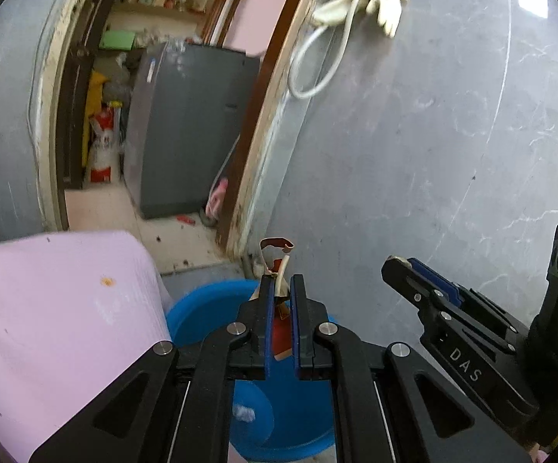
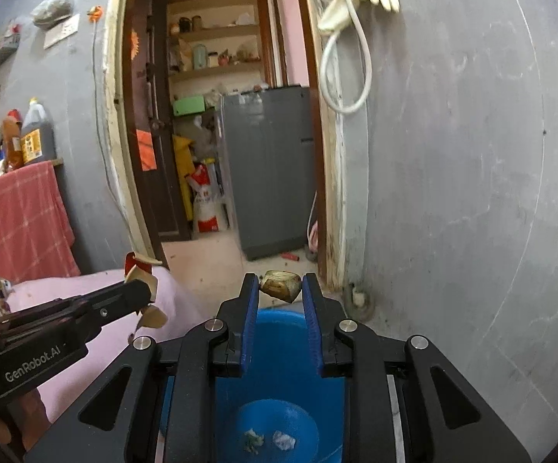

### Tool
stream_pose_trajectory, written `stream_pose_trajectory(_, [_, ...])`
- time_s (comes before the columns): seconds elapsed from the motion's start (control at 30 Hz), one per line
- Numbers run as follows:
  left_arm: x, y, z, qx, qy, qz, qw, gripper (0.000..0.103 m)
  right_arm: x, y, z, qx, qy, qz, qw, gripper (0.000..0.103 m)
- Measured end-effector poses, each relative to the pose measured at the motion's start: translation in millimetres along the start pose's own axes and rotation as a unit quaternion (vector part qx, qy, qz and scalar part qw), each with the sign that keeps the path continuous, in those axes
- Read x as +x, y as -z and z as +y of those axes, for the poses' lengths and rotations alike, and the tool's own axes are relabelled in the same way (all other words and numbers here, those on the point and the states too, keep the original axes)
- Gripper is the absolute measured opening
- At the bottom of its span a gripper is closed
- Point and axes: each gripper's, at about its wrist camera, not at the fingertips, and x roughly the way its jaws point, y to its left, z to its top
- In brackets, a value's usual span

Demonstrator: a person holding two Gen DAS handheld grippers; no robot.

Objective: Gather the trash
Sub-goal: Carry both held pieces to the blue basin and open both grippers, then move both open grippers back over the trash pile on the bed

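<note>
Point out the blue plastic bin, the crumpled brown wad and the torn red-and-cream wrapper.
Blue plastic bin (image 2: 279, 416): right wrist view, inner floor.
Crumpled brown wad (image 2: 280, 284): right wrist view, its middle.
Torn red-and-cream wrapper (image 1: 281, 332): left wrist view, red lower part.

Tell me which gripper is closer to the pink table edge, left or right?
Left. The left gripper, holding a torn wrapper, sits beside the pink table; the right gripper is farther off, over the blue bin.
</note>
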Motion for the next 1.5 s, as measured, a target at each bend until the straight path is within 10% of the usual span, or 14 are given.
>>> stream_pose_trajectory(0.53, [16,11,15,-0.022,-0.016,0.055,0.9981,0.034,15,0,-12,0.032,-0.017,0.037,0.999,0.034])
stream_pose_trajectory(0.77, [-10,-2,28,-0.041,-0.033,0.021,0.9984,0.05,1,-14,1,0.029,-0.03,0.009,0.999,0.05])
stream_pose_trajectory(1.03, [-77,-18,71,-0.073,-0.093,-0.061,0.9911,0.098,-18,-34,32,0.018,-0.056,-0.035,0.998,0.081])
stream_pose_trajectory(1.2, [-122,-22,95,-0.072,-0.146,-0.098,0.9818,0.098,-25,-41,62,0.013,-0.092,-0.055,0.994,0.103])
stream_pose_trajectory(1.5, [-205,-9,127,-0.057,-0.23,-0.164,0.9577,0.101,-41,-47,128,0.006,-0.166,-0.101,0.981,0.103])
